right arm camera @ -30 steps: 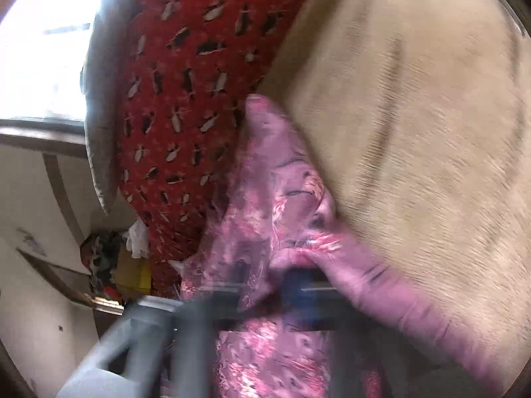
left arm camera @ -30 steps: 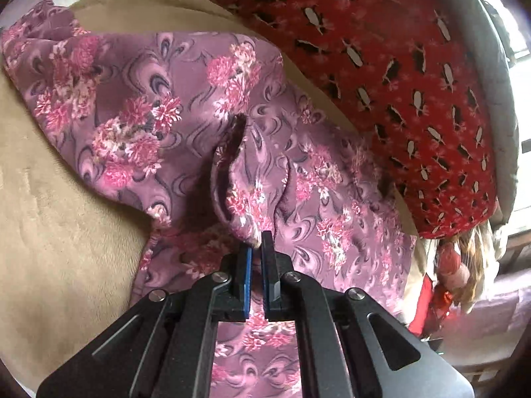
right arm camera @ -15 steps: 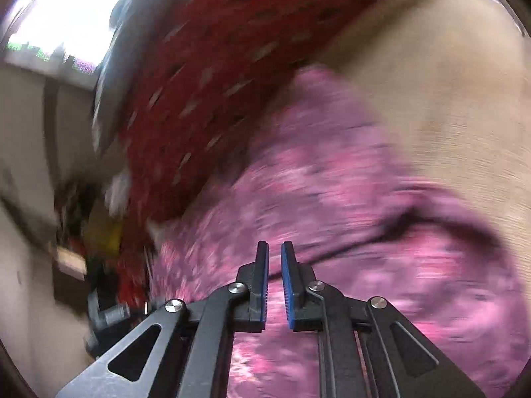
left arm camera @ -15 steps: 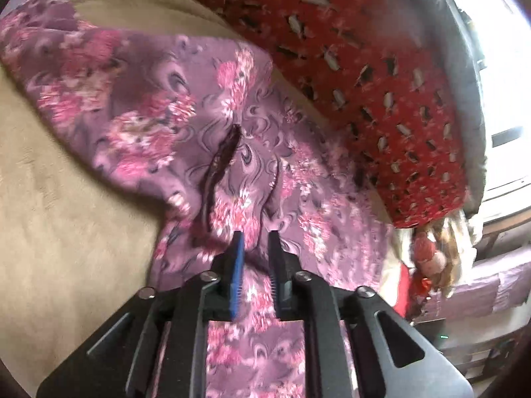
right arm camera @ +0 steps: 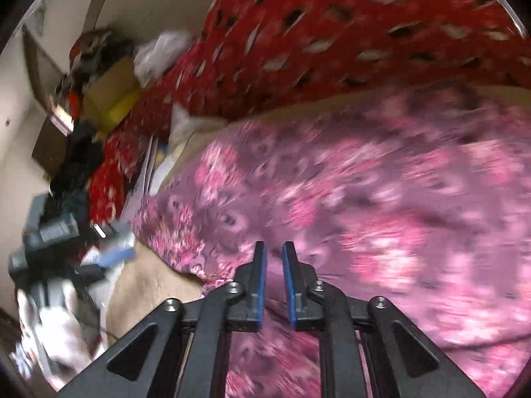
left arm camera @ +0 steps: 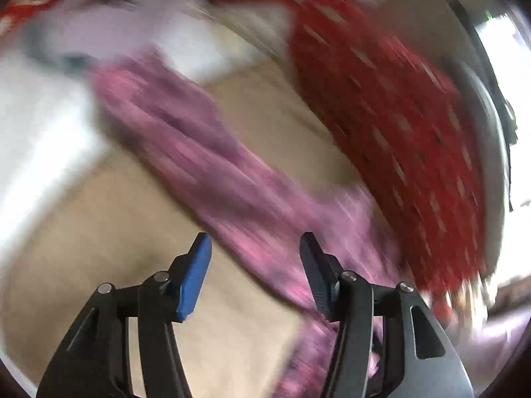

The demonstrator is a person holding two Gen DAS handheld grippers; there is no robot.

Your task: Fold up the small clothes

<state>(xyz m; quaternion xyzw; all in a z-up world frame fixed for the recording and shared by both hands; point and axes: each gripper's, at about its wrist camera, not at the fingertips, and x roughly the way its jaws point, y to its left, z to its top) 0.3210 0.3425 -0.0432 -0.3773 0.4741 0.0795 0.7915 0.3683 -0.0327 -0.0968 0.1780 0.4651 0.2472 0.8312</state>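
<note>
We counted one garment [right arm camera: 348, 199] on the tan cover [left arm camera: 99, 248], two grippers. Left gripper [left arm camera: 254, 255], earlier clenched, gaped empty; right gripper [right arm camera: 273, 258] slightly parted, holding nothing.

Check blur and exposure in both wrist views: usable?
Left wrist: heavy motion smear over the purple floral garment and red cloth, blown-out white at left; only the left gripper is sharp. Right wrist: milder blur, garment pattern readable, right gripper crisp.

Floral garment [right arm camera: 365, 205] on tan bedcover [left arm camera: 109, 232]
</note>
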